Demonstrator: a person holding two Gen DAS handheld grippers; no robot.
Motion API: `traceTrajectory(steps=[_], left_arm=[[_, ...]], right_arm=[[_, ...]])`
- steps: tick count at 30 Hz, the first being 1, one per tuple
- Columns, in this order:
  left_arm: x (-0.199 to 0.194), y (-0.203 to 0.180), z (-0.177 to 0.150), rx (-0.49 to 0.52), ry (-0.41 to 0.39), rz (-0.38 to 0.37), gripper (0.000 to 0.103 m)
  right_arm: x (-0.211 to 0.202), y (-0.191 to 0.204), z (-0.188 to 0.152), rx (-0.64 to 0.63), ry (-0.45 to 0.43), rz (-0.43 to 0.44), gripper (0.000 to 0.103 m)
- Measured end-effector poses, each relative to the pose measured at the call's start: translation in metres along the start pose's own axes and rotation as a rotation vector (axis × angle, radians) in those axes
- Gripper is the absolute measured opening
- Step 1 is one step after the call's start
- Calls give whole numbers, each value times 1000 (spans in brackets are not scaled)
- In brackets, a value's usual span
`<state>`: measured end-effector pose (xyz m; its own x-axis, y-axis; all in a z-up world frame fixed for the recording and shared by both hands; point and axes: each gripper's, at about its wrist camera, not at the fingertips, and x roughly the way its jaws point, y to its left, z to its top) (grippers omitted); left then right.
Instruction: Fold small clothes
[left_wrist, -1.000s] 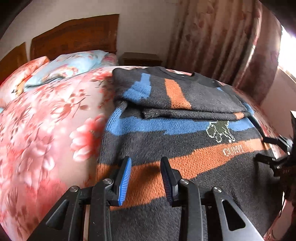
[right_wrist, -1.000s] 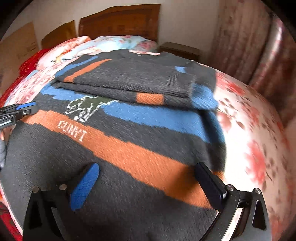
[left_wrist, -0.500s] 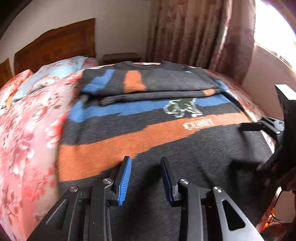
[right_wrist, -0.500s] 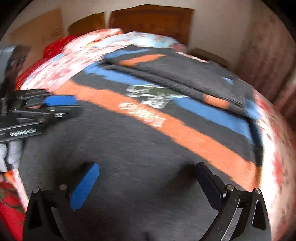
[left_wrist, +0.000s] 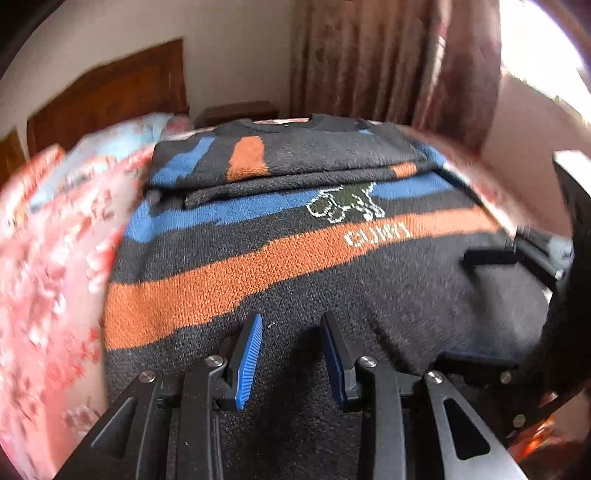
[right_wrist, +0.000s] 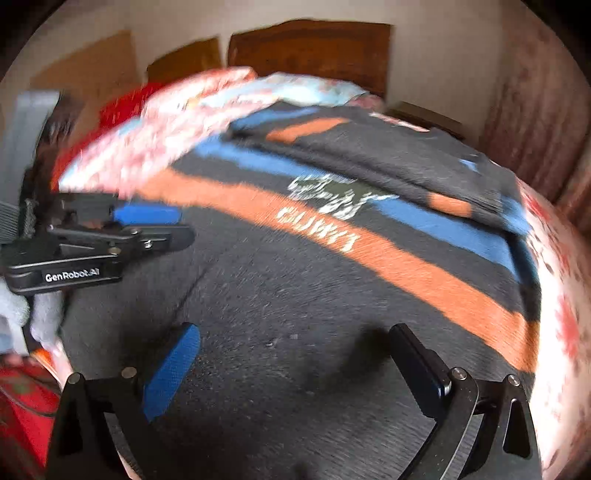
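Floral bedspread (left_wrist: 48, 295), wooden headboard (left_wrist: 110, 92), striped sweater (left_wrist: 295, 258), both tongs spread, empty.

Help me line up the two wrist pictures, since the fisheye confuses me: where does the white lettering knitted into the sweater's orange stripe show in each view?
Left wrist view: the white lettering sits right of centre, just below the knitted animal figure.
Right wrist view: the white lettering lies near the centre, slanting down to the right, blurred.
Shared landmark: that animal figure, right above the lettering in both views.
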<state>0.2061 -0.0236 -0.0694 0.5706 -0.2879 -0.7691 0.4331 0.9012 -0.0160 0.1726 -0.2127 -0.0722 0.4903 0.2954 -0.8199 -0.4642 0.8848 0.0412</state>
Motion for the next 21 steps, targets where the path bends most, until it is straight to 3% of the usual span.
traceTrajectory(steps=[13,21], left_arm=[[-5,5,-5,-14,-11,-13,35],[-27,26,-32,-53,-14,31,40]], right_arm=[[-4,-14,-6,25,2,-47,103],[-20,-37,-26,108,9,-114,103]])
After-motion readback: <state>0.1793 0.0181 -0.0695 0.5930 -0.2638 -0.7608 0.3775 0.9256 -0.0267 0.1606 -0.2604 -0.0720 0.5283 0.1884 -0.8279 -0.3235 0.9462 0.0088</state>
